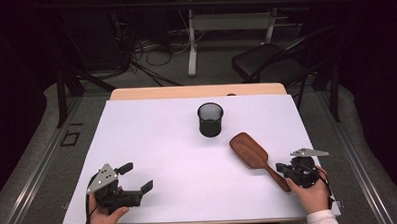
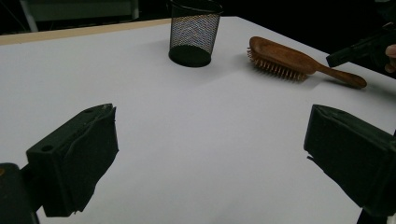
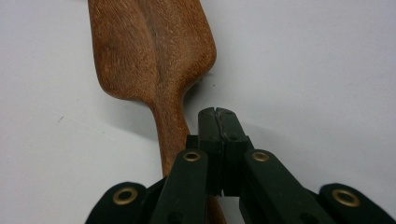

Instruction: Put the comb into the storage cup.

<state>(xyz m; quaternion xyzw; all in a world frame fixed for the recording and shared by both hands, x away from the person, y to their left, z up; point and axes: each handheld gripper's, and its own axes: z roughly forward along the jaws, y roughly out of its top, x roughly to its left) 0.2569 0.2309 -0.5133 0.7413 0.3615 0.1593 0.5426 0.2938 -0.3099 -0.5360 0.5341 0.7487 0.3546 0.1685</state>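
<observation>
Right gripper view shows your right gripper (image 3: 218, 112) clenched on nothing, jaws pressed together just beside and above the wooden hairbrush (image 3: 149, 60) handle, which lies flat on the white worktop (image 3: 303, 56), passing under their left side.

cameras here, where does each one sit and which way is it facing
High view: above the person's side, looking forward and down at the table; both hands, left gripper, right gripper.
Left gripper view: rides that gripper, looks between its open jaws across to the mesh cup.
Right gripper view: looks down over shut jaws beside the hairbrush handle.
Shared by all: wooden hairbrush.
</observation>
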